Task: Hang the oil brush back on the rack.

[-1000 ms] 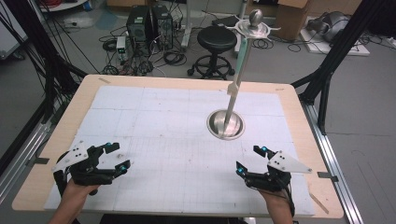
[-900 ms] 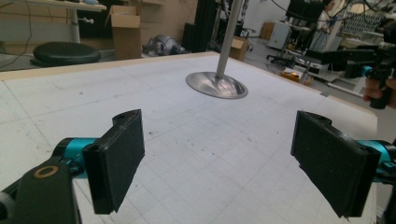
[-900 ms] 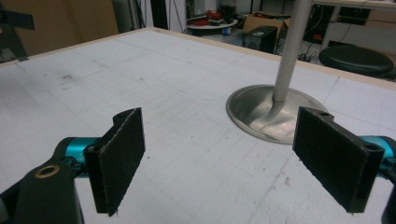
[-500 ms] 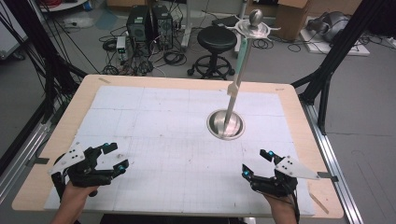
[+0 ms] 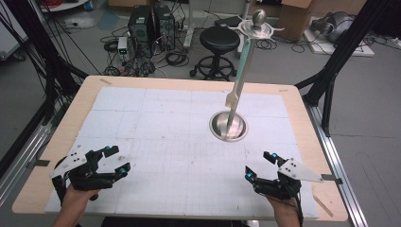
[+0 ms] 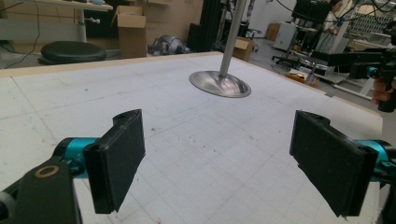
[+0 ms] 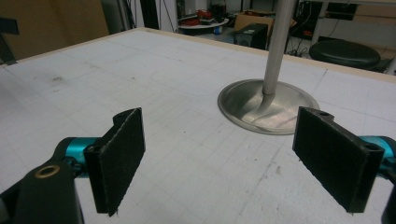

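Stand pole [image 6: 232, 32] top cut off; grippers' jaws apart.

Left tool [image 5: 115, 160] and right tool [image 5: 257, 165] both hover low with jaws spread wide.

R gripper [image 5: 261, 166] is now nearer the table's near edge and a bit further right than 1 s ago; L gripper [image 5: 114, 160] sits slightly lower too, w/ its jaws turned more rightward.

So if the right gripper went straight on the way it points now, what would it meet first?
Probably the stand's round metal base, right of centre between the open jaws of the right gripper; bare mat before it.
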`<action>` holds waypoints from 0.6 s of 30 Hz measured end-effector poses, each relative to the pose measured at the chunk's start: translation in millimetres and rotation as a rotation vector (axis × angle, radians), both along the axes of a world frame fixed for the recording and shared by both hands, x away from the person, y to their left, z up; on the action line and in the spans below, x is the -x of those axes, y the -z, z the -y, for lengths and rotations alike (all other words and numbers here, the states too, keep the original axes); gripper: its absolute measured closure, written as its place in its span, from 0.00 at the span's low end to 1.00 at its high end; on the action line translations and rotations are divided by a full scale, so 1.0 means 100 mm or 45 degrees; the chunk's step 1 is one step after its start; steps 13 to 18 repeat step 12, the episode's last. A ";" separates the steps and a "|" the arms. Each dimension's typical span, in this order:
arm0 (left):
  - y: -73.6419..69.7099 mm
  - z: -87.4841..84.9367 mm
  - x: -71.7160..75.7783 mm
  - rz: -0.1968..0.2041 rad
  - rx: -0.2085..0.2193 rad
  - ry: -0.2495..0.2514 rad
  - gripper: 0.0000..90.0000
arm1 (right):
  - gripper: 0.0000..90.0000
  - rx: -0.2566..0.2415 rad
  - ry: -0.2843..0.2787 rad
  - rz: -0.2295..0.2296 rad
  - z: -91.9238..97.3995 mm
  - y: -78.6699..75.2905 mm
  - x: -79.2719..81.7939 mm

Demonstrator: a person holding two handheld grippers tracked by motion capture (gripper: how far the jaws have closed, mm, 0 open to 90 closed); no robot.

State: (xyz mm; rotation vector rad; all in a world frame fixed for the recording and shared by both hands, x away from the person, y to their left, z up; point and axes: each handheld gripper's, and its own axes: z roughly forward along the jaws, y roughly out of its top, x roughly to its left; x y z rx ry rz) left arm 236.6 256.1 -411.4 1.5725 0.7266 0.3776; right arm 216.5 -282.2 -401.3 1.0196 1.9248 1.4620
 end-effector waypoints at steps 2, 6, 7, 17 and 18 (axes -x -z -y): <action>0.00 0.01 0.00 0.000 0.004 -0.003 0.21 | 0.18 -0.006 0.004 -0.001 0.01 0.00 0.00; 0.00 0.00 0.00 -0.003 0.005 -0.004 0.21 | 0.18 -0.010 0.014 -0.003 0.02 0.00 0.00; 0.00 0.00 0.00 -0.005 0.004 -0.003 0.21 | 0.18 -0.009 0.015 0.003 0.02 0.00 0.00; 0.00 0.00 -0.01 -0.009 0.003 -0.008 0.21 | 0.18 -0.012 0.022 0.002 0.04 0.00 0.00; 0.00 0.00 -0.01 -0.009 0.003 -0.008 0.21 | 0.18 -0.012 0.022 0.002 0.04 0.00 0.00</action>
